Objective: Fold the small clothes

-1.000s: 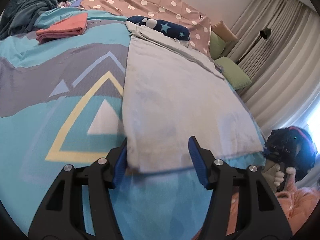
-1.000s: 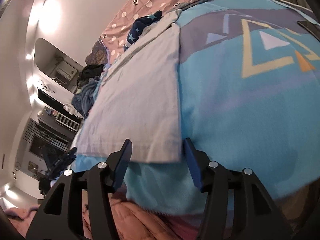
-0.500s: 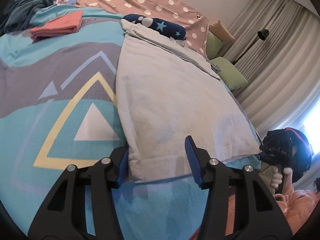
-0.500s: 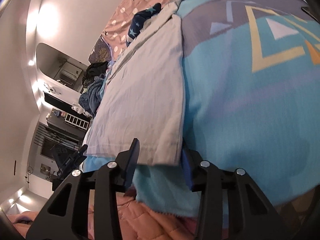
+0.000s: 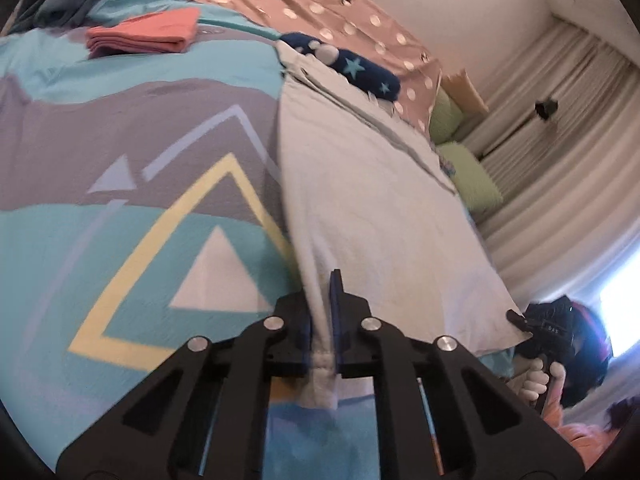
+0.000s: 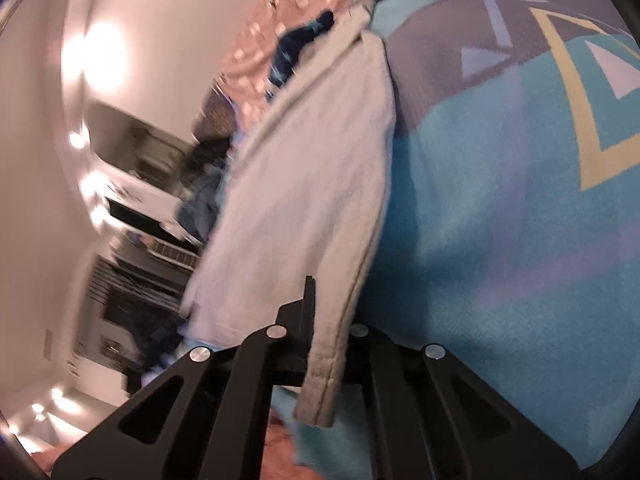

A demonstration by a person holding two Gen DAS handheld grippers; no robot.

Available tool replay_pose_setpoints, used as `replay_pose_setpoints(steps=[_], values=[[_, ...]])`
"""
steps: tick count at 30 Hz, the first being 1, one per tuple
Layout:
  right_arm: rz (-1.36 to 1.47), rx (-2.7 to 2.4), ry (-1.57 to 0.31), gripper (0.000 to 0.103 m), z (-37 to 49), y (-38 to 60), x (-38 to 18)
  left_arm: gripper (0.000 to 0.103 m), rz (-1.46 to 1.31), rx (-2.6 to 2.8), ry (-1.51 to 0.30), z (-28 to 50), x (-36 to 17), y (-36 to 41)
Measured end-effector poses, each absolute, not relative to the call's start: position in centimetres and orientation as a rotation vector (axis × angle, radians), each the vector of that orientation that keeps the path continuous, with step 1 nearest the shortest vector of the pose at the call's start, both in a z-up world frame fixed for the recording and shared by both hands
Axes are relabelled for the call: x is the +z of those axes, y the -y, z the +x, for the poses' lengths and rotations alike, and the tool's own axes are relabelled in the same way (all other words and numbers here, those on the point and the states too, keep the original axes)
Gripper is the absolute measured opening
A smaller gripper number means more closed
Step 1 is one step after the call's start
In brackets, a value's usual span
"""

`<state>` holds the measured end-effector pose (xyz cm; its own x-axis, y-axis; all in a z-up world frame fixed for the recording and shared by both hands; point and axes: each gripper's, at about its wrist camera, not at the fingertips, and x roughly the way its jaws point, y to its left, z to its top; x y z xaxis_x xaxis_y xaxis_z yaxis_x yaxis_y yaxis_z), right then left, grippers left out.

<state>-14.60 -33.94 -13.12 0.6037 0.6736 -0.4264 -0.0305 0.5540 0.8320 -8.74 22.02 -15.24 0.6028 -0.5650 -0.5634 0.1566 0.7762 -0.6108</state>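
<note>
I have both near corners of the pale grey garment [image 5: 384, 216] pinched, one in each tool. My left gripper [image 5: 322, 320] has just clamped down on the near left corner; the hem bunches between its blue pads and a short tail of cloth hangs out behind them. My right gripper [image 6: 326, 320] has likewise just closed on the near right corner, with the stitched hem [image 6: 320, 376] drooping out below its black fingers. The garment lies flat on the teal patterned bedspread [image 5: 120, 240], and its long axis runs straight away from me toward the dotted pink cover [image 5: 320, 12] and the navy star-printed piece [image 5: 360, 70] at its far end. So the cloth stretches ahead of both grippers, neither nearer than the other, each owning its own corner. As I judge it, the coming fold means carrying this near edge forward along that axis to meet the far edge, both hands travelling together so the edge stays square.
</note>
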Motion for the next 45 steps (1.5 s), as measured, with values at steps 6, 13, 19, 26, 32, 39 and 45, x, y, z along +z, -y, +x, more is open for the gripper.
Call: replay_pose_setpoints(steps=[6,13,19,26,32,39,45], values=[[0.876,0.595,-0.587,0.003,-15.0,34.8,-6.0,0.006,-0.572,-0.557,-0.655,-10.2,-9.4,-21.1],[0.796,0.578,-0.430,0.003,-19.3,36.9,-0.1,0.006,-0.476,-0.652,-0.525,-14.8,-2.9,-18.9],[0.717,0.501,-0.378,0.003,-25.5,37.8,2.9,0.006,-0.412,-0.624,-0.439,-21.0,1.7,-18.9],[0.744,0.427,-0.455,0.003,-21.1,38.0,0.0,0.006,-0.419,-0.584,-0.475,-17.8,0.8,-18.3],[0.782,0.362,-0.536,0.004,-17.4,38.3,-3.1,0.006,-0.459,-0.554,-0.585,-13.7,-1.8,-18.0],[0.789,0.346,-0.562,0.005,-14.1,39.0,-3.9,0.006,-0.473,-0.505,-0.598,-10.4,-2.0,-17.9],[0.789,0.345,-0.618,0.006,-9.5,38.8,-4.8,0.007,-0.488,-0.502,-0.666,-6.6,-3.1,-17.0]])
